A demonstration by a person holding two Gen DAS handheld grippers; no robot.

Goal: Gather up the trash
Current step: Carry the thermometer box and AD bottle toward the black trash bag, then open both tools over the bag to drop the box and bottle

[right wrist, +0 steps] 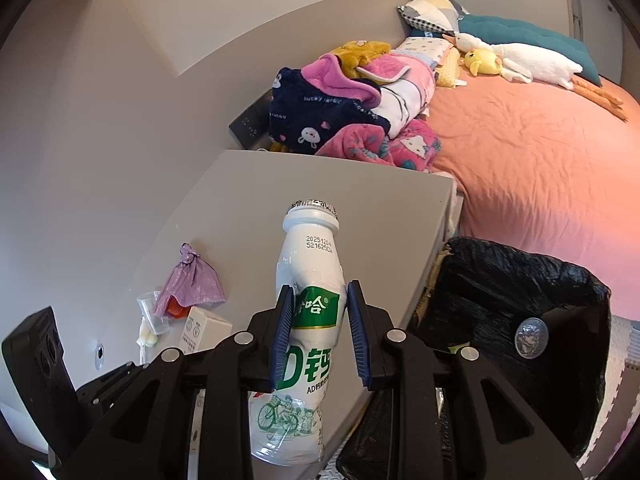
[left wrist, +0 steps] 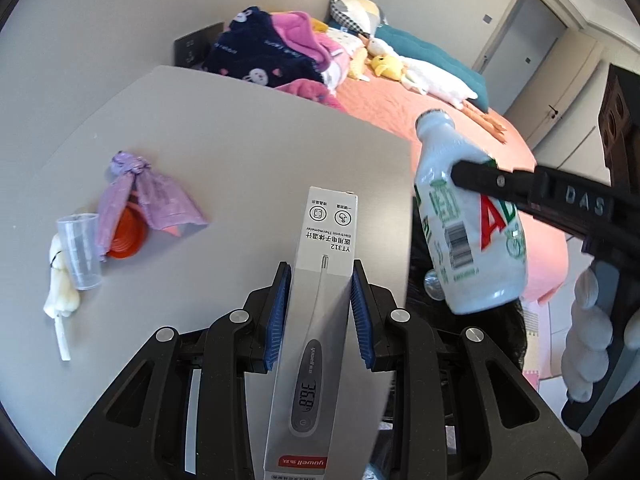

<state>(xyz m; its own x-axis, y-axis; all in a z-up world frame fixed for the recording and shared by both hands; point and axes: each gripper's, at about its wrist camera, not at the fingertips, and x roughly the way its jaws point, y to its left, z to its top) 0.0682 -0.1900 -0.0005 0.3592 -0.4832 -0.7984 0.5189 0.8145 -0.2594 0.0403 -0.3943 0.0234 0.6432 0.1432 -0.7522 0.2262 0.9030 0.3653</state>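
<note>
My left gripper (left wrist: 320, 276) is shut on a white thermometer box (left wrist: 324, 280), held above the grey bedside table (left wrist: 200, 140). My right gripper (right wrist: 318, 300) is shut on a white AD milk bottle (right wrist: 304, 320); the bottle also shows in the left wrist view (left wrist: 460, 220), off the table's right edge. A trash bin lined with a black bag (right wrist: 520, 304) stands open to the right of the table, below the bottle. On the table lie a purple knotted bag (left wrist: 148, 196) over an orange lid (left wrist: 128, 236), a clear plastic cup (left wrist: 80, 252) and a crumpled white wrapper (left wrist: 60, 292).
A bed with an orange sheet (right wrist: 540, 152) lies behind the table and bin, with piled blankets (right wrist: 340, 112), pillows and plush toys. A grey wall (right wrist: 100, 100) borders the table on the left. The box in my left gripper shows in the right wrist view (right wrist: 204, 328).
</note>
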